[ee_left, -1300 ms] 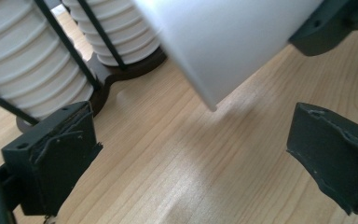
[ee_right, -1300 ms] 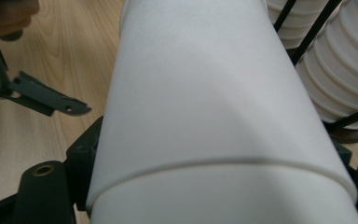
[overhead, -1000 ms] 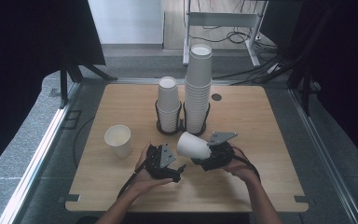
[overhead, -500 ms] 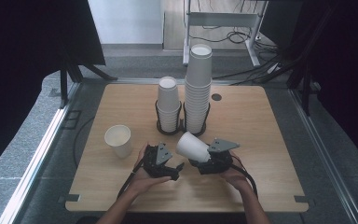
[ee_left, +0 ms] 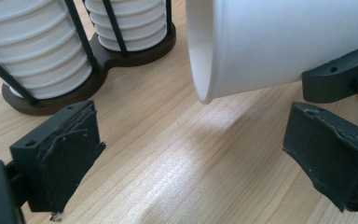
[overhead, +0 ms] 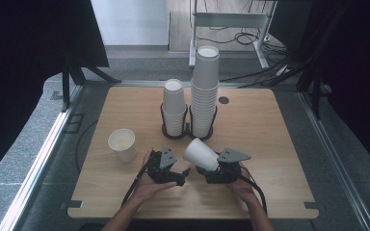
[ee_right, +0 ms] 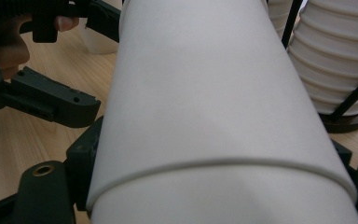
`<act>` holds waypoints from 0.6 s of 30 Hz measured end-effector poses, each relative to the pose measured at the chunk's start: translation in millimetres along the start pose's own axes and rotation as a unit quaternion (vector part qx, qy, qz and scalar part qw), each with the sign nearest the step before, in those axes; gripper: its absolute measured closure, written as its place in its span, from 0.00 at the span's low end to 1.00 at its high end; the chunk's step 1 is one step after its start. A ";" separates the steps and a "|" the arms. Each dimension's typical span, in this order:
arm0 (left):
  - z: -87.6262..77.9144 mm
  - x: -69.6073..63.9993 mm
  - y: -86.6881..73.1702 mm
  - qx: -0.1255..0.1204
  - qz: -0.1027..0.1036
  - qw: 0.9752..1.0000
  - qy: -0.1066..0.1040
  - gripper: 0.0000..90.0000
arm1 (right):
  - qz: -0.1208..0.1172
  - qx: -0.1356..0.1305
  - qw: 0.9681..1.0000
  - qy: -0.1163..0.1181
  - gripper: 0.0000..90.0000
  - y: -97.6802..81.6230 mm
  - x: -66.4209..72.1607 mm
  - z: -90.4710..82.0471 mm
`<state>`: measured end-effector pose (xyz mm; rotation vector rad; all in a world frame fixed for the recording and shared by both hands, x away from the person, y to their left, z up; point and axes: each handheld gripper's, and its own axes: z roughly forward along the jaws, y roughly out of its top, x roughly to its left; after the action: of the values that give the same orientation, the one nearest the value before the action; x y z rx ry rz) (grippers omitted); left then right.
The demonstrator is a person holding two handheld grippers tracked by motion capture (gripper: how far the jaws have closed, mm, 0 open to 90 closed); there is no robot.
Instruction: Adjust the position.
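Note:
My right gripper is shut on a white paper cup, held tilted just above the table with its mouth toward the far left. In the right gripper view the cup lies between the jaws of my right gripper. My left gripper rests beside it on the left; its jaws have just been closing a little, with nothing between them. In the left gripper view my left gripper stands open over bare wood, and the cup's rim hangs just beyond the fingertips.
A black two-ring holder stands behind the grippers with a short cup stack and a tall cup stack. One upright paper cup stands at the left. The wooden table has bare room on the right.
My right gripper has sunk slightly toward the table with the cup in it. The left hand has stayed in place.

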<state>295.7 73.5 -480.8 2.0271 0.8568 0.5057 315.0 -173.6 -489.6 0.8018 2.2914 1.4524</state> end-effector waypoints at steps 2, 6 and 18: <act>-0.9 1.5 -0.2 -0.001 -0.010 1.000 -0.002 0.05 | 0.004 -0.003 1.000 0.000 0.24 -0.3 0.4 0.1; -0.9 3.5 -1.8 0.000 -0.029 1.000 -0.005 0.05 | 0.006 -0.011 1.000 -0.007 0.24 -1.3 3.0 1.4; 2.7 3.3 -6.9 0.013 -0.033 0.999 -0.005 0.05 | 0.005 -0.034 0.999 -0.022 0.24 -1.9 7.0 -4.2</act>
<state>297.0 77.2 -488.0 2.0168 0.9244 0.4496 306.7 -173.1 -489.1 0.8176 2.1955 1.4930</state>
